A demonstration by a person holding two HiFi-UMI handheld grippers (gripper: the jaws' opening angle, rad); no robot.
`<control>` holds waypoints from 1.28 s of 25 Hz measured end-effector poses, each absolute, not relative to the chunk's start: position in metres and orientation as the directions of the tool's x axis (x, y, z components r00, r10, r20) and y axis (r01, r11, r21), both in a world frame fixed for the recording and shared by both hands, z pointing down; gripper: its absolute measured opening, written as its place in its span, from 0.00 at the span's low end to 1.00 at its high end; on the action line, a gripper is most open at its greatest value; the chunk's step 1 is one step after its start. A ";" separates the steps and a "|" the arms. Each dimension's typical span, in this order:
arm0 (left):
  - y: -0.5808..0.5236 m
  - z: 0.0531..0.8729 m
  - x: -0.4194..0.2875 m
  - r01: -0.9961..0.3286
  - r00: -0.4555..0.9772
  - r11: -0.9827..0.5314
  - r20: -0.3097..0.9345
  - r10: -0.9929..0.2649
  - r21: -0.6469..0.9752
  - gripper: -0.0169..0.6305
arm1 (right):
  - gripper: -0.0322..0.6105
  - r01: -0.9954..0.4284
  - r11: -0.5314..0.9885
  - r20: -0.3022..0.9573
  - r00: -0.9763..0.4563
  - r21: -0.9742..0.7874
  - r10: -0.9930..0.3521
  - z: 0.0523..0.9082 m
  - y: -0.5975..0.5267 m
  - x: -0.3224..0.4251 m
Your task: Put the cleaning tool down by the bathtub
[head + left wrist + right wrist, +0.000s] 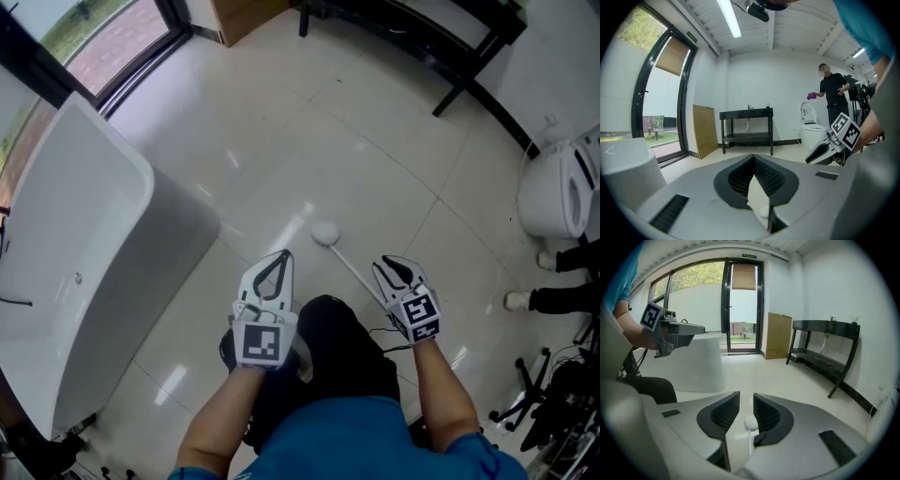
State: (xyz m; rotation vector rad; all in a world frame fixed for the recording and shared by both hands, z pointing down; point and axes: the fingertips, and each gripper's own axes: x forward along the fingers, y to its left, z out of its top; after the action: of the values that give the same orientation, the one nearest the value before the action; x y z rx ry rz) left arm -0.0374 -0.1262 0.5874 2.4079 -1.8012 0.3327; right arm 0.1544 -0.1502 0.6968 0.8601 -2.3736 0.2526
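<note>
The cleaning tool (325, 232) is a white brush with a round head and a thin straight handle, lying along the tiled floor right of the white bathtub (84, 234). Its handle runs back to my right gripper (392, 266). In the right gripper view the round head (750, 423) and handle show in the gap between the jaws of that gripper (746, 397). The ribbed pads stand apart from the handle, so it is open. My left gripper (281, 255) hovers to the left of the handle. Its tips (753, 158) meet, and it is shut with nothing in it.
A white toilet (553, 192) stands at the right, with a person (832, 93) beside it. A black metal table (450, 37) lines the far wall. A brown board (704, 129) leans by the glass door (740, 310). My dark trouser legs (328, 356) are under the grippers.
</note>
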 end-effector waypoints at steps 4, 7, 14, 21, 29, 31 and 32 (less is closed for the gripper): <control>-0.131 0.656 -0.047 -0.972 0.216 -0.233 0.254 -0.943 -0.040 0.03 | 0.26 -0.623 0.782 0.614 -0.610 0.019 -0.501 0.786 -0.158 0.154; -0.137 0.702 -0.052 -0.985 0.165 -0.174 0.250 -0.954 -0.015 0.03 | 0.26 -0.615 0.788 0.642 -0.600 0.010 -0.477 0.854 -0.157 0.157; -0.159 0.752 -0.036 -0.980 0.159 -0.182 0.237 -0.958 -0.080 0.03 | 0.26 -0.596 0.803 0.729 -0.552 -0.008 -0.403 0.982 -0.160 0.179; -0.159 0.803 -0.014 -0.982 0.168 -0.186 0.272 -0.948 -0.043 0.03 | 0.26 -0.581 0.812 0.829 -0.477 -0.047 -0.293 1.104 -0.161 0.189; -0.150 0.813 0.005 -0.975 0.218 -0.220 0.322 -0.921 0.031 0.03 | 0.26 -0.550 0.834 0.904 -0.378 -0.046 -0.199 1.183 -0.155 0.200; -0.149 0.818 0.007 -0.974 0.221 -0.226 0.337 -0.915 0.026 0.03 | 0.26 -0.548 0.835 0.917 -0.356 -0.051 -0.178 1.196 -0.153 0.201; -0.148 0.820 0.006 -0.973 0.221 -0.229 0.343 -0.913 0.018 0.03 | 0.26 -0.549 0.834 0.923 -0.347 -0.056 -0.166 1.202 -0.151 0.199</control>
State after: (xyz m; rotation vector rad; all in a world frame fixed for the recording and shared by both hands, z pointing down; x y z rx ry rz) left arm 0.0059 -0.1475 0.8201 2.2648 -1.7879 0.3836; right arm 0.1992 -0.1507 1.2021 0.5342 -1.9131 0.4355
